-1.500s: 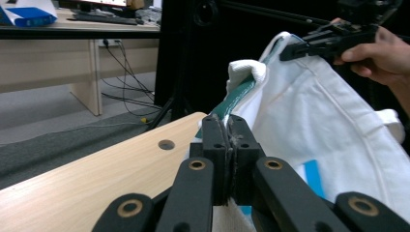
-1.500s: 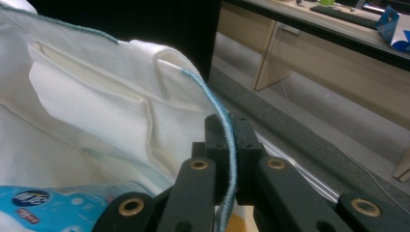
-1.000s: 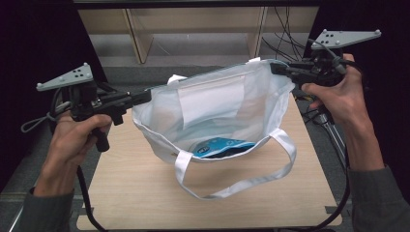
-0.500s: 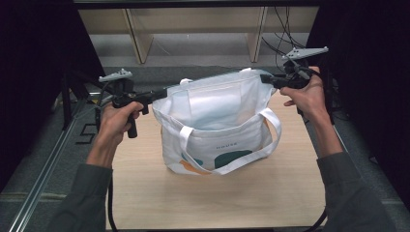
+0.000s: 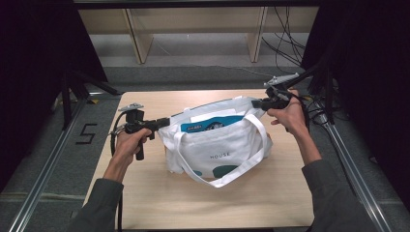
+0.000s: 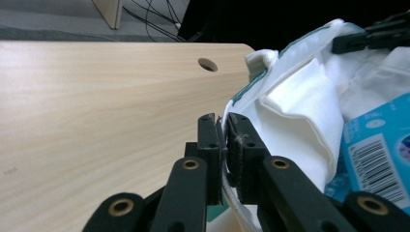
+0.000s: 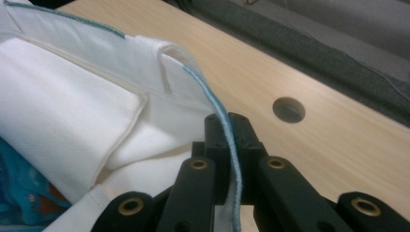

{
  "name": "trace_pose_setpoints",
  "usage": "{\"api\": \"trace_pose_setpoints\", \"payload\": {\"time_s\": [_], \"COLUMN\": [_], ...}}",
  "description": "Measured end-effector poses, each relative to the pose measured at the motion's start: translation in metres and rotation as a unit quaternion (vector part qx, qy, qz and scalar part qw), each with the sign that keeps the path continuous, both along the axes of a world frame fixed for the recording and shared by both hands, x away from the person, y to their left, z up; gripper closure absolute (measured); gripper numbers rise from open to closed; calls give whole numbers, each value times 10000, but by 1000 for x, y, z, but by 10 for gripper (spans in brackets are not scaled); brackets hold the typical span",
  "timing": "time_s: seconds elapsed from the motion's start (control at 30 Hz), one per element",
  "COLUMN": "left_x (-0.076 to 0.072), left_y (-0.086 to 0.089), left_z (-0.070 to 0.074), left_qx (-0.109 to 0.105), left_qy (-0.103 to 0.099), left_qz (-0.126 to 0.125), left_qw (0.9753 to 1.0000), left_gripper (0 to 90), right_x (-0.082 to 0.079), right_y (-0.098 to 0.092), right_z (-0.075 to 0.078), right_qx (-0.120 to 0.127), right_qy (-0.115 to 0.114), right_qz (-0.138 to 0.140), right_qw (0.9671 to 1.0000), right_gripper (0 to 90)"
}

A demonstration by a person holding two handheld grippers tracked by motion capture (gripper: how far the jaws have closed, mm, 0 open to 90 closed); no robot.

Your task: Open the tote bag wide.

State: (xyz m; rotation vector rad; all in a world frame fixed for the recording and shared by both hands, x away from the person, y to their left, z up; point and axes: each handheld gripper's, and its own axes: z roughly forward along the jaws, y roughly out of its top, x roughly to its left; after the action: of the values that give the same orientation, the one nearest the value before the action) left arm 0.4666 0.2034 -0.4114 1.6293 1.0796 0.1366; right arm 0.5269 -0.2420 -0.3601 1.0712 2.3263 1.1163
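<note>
The white bag (image 5: 220, 147) is pinched by its rim in both the left claw (image 5: 162, 123) and the right claw (image 5: 256, 103), on the counter (image 5: 145, 198).

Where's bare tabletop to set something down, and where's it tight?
Free: the near strip of table in front of the tote bag, between the forearms. Also the far left corner. Crowded: the middle, where left gripper and right gripper clamp the bag's rim.

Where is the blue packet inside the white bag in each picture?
High view: the blue packet peeks from the bag's open top, mid-table.
Left gripper view: at the right edge, barcode showing.
Right gripper view: at the bottom left corner.
Shared landmark: the white bag around it.
</note>
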Motion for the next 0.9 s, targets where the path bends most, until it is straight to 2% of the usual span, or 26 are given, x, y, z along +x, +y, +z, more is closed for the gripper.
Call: {"api": "trace_pose_setpoints", "payload": {"time_s": [0.03,0.13,0.2,0.23,0.27,0.33,0.4,0.43,0.47,0.53,0.57,0.6,0.63,0.67,0.7,0.73,0.77,0.8,0.83,0.9], "left_x": [-1,-4,-6,-6,-7,-9,-10,-11,-11,-12,-12,-12,-12,-12,-12,-12,-12,-12,-12,-13], "left_y": [1,-2,-4,-4,-5,-7,-10,-11,-12,-12,-11,-11,-11,-11,-12,-13,-13,-14,-15,-17], "left_z": [-2,-10,-15,-19,-22,-31,-40,-46,-52,-62,-66,-70,-74,-78,-81,-88,-88,-91,-95,-99], "left_qx": [-31,41,67,101,159,301,446,422,439,538,499,479,500,551,599,642,642,721,790,889], "left_qy": [-7,-13,-24,-48,-29,-21,8,44,72,87,99,119,138,165,174,197,197,207,195,198], "left_qz": [-22,-77,-105,-84,-113,-169,-172,-210,-206,-234,-208,-211,-212,-215,-202,-170,-170,-201,-209,-231], "left_qw": [10000,10000,9999,9999,9998,9994,9989,9989,9988,9982,9985,9986,9984,9981,9978,9976,9976,9970,9965,9956], "left_gripper": [826,819,816,814,813,813,816,818,819,819,818,816,815,815,815,816,817,817,818,816], "right_x": [0,1,1,-2,-4,-6,-9,-9,-9,-10,-11,-12,-14,-16,-17,-18,-18,-20,-20,-22], "right_y": [0,-5,-7,-7,-7,-10,-12,-15,-16,-18,-20,-18,-18,-16,-15,-15,-15,-14,-14,-14], "right_z": [0,-18,-22,-26,-31,-41,-48,-53,-59,-69,-72,-79,-83,-86,-93,-105,-105,-108,-113,-120], "right_qx": [0,3,-30,122,115,152,164,88,77,37,-32,78,64,161,112,-141,-141,-10,-65,76], "right_qy": [0,167,134,304,314,333,518,468,394,398,473,422,525,686,650,669,669,809,769,741], "right_qz": [0,6,49,3,-60,-20,-11,48,-12,-21,48,3,26,55,55,86,86,107,85,21], "right_qw": [10000,9999,9999,9995,9994,9993,9985,9989,9992,9992,9989,9991,9986,9975,9978,9976,9976,9967,9970,9972], "right_gripper": [883,882,883,882,882,882,882,882,881,882,882,882,881,881,881,881,881,882,881,881]}}
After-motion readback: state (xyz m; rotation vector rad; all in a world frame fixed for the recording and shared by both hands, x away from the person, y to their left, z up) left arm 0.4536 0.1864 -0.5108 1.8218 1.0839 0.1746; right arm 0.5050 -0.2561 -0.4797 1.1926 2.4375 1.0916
